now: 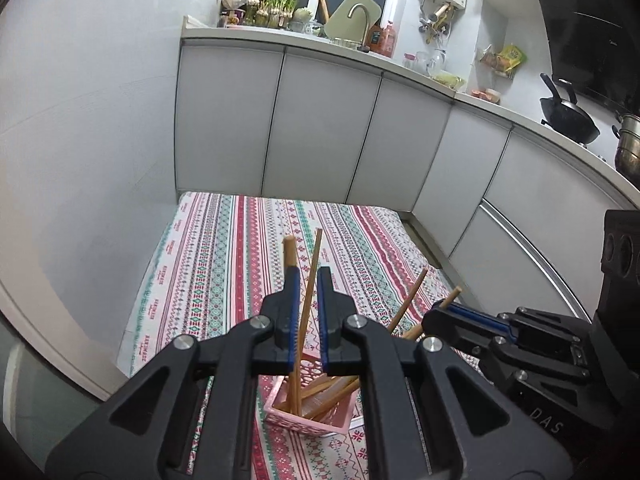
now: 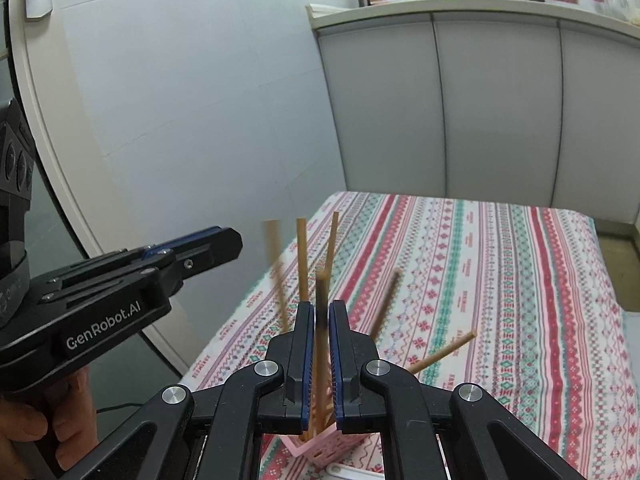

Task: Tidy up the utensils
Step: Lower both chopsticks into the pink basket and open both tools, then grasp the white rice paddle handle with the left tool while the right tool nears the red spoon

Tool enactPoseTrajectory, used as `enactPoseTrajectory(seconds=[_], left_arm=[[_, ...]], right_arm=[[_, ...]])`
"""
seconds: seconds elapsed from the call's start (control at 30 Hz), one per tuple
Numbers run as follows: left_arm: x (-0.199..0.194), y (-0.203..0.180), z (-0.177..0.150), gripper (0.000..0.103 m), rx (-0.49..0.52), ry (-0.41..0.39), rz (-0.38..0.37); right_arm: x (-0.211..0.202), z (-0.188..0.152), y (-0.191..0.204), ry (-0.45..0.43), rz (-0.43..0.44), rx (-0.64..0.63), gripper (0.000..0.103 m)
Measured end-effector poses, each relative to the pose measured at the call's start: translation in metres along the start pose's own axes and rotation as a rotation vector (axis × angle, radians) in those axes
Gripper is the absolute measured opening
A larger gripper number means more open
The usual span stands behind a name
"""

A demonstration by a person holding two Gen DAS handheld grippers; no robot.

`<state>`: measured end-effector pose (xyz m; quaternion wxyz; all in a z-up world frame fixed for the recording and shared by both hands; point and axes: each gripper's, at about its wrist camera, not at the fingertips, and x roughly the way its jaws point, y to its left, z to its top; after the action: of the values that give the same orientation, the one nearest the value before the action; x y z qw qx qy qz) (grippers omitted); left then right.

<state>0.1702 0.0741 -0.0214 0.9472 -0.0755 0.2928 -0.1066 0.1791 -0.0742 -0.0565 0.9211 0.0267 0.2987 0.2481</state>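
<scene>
A pink slotted basket (image 1: 316,420) (image 2: 320,454) stands on the striped tablecloth (image 1: 224,264) right under both grippers, with several wooden chopsticks leaning out of it. My right gripper (image 2: 321,308) is shut on a dark-tipped chopstick (image 2: 322,292) that runs down into the basket. In the left wrist view its end (image 1: 455,294) pokes past the right gripper (image 1: 434,314). My left gripper (image 1: 308,276) (image 2: 236,242) is shut with nothing in it. Through its narrow gap I see a thin chopstick (image 1: 314,264) standing in the basket. Two chopsticks (image 2: 273,240) (image 2: 386,300) are blurred.
The table's left edge (image 2: 224,332) runs beside a white wall, its far end meets grey cabinet doors (image 1: 320,128). A counter with sink, bottles and a wok (image 1: 568,116) lies behind and to the right. A hand (image 2: 28,432) holds the left gripper's handle.
</scene>
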Motion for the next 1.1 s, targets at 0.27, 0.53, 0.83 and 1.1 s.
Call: enactPoseTrajectory(seconds=[0.27, 0.53, 0.83, 1.1], left_arm=[[-0.011, 0.006, -0.001, 0.028, -0.040, 0.028, 0.017], [-0.019, 0.013, -0.012, 0.056, -0.060, 0.120, 0.046], [-0.021, -0.003, -0.042, 0.072, 0.040, 0.234, 0.029], [-0.010, -0.023, -0.067, 0.076, 0.137, 0.343, -0.005]], right_arm=[[-0.012, 0.002, -0.001, -0.012, 0.006, 0.005, 0.015], [-0.047, 0.002, -0.016, -0.025, -0.029, 0.029, 0.047], [-0.077, -0.013, -0.061, 0.034, -0.125, 0.102, 0.066], [-0.082, -0.042, -0.100, 0.181, -0.212, 0.187, 0.074]])
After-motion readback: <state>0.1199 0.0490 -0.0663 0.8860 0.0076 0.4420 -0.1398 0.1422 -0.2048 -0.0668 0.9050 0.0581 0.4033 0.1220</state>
